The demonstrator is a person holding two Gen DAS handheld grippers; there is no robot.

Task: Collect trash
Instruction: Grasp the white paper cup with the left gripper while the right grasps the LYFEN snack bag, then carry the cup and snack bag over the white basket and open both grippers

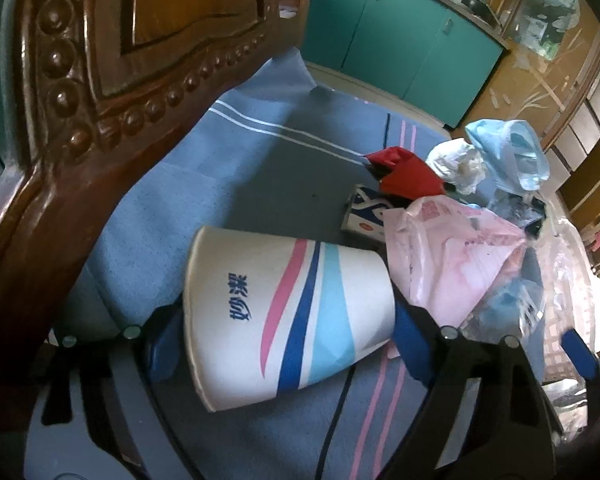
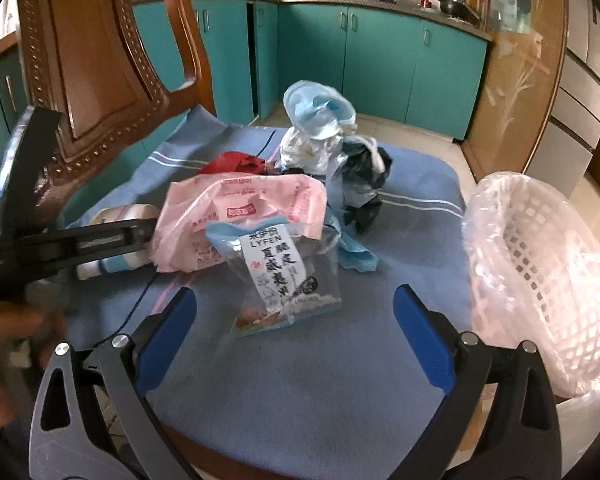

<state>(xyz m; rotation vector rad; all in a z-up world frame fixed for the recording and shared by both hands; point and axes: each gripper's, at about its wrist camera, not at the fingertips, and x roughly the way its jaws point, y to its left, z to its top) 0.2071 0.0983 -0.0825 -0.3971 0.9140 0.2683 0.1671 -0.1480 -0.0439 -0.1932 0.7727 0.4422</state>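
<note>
A white paper cup (image 1: pixel 288 292) with pink and blue stripes lies on its side on the blue cloth (image 1: pixel 228 168). My left gripper (image 1: pixel 288 312) straddles it end to end, one blue pad against the rim and the other against the base. In the right wrist view that cup (image 2: pixel 116 216) shows behind the left gripper's fingers (image 2: pixel 100 240). My right gripper (image 2: pixel 294 292) hangs open over the cloth, nothing between its fingers. Just ahead of it lies a clear snack packet (image 2: pixel 280 280). Behind the packet are a pink plastic bag (image 2: pixel 240 216), red wrapper (image 2: pixel 232 162), blue-and-white bags (image 2: pixel 320 120) and dark plastic (image 2: pixel 364 184).
A carved wooden chair back (image 2: pixel 92 60) rises at the left of the cloth. A white lattice basket (image 2: pixel 540 280) lined with a pink bag stands at the right edge. Teal kitchen cabinets (image 2: pixel 380 56) run behind. A small printed box (image 1: pixel 364 212) lies by the red wrapper.
</note>
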